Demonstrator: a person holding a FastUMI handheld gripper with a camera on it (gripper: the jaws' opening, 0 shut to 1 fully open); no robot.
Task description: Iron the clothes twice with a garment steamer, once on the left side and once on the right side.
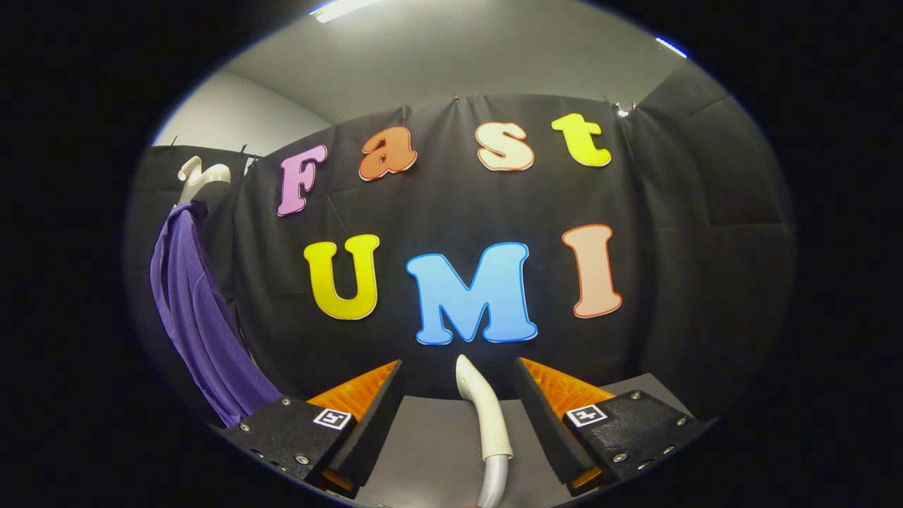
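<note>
Gripper (pixel 457 395) fingers spread wide, steamer handle (pixel 487 416) between them, untouched. Handle looks rigid, smooth, probably light; grasp mid-handle. Purple garment (pixel 201 324) hangs limp, well left of handle.

From my seat I see the fingers (pixel 457 416) spread wide apart over the bench (pixel 430 444), and the steamer (pixel 483 416) stands up between them, nearer the right finger and touching neither, its head tipping left and its hose (pixel 494 483) running back toward me. Beyond the fingers the wall (pixel 691 247) closes the bench's far edge. Well off to the left of the left finger the garment (pixel 197 317) hangs from a hanger (pixel 201 176) near the wall's left end, its lower part dropping behind that finger's base.
</note>
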